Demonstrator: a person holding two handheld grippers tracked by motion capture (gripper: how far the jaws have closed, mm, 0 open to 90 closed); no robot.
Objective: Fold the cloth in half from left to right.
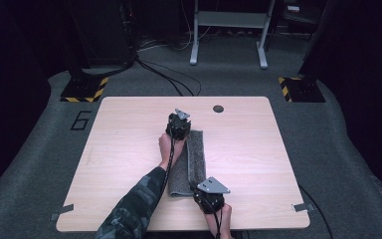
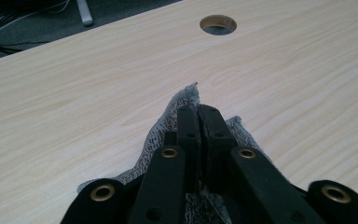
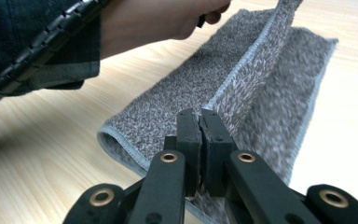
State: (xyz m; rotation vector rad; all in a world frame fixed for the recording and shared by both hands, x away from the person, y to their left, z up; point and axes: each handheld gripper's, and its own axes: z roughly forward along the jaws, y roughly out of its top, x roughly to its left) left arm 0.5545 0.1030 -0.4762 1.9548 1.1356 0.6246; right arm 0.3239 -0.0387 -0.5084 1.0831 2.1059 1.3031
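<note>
Over the towel, both forearms angle their pinching hand-held grippers down

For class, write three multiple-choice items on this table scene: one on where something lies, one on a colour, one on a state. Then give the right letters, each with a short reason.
1. Where is the round hole in the table?
A. near the far edge
B. at the near left corner
C. under the towel

2. What colour is the towel?
A. red
B. grey
C. yellow

3. How do the left tongs stand?
A. wide open above bare wood
B. shut on the towel
C. shut on a cable

Key: 1 A, the high view shows the hole by the far edge, beyond the towel. 2 B, its pile is grey in the right gripper view. 3 B, the jaws meet with a pinch of towel between them; the right tongs grip an edge likewise.
</note>
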